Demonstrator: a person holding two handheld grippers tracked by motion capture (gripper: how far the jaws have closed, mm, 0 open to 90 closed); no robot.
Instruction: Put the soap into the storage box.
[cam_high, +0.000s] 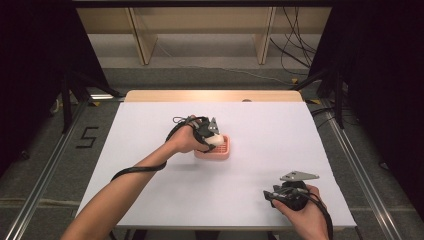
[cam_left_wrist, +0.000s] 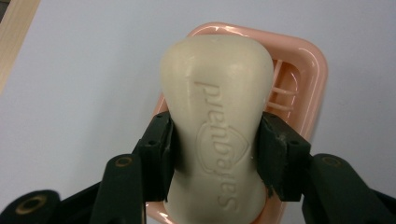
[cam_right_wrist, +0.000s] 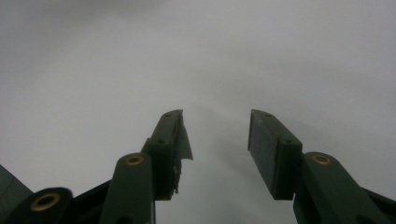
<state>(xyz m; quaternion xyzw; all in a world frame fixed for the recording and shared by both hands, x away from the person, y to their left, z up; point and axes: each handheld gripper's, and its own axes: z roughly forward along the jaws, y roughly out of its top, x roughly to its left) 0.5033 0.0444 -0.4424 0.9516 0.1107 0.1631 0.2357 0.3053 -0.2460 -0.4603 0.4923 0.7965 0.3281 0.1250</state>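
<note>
**Soap bar gripped over the pink dish**

The cream soap bar (cam_left_wrist: 217, 126) sits clamped at its waist between the jaws of the left gripper (cam_left_wrist: 215, 154), directly above the pink soap dish (cam_left_wrist: 306, 79), whose slatted floor shows to the bar's right. Whether the bar touches the dish cannot be told. In the high view the soap (cam_high: 216, 139) and dish (cam_high: 220, 152) lie near the middle of the white surface (cam_high: 280, 135), under the left gripper (cam_high: 212, 135). Well apart, at the near right edge, the right gripper (cam_high: 272, 196) rests in the person's hand; its jaws (cam_right_wrist: 219, 144) stand apart, empty, over bare surface.
</note>
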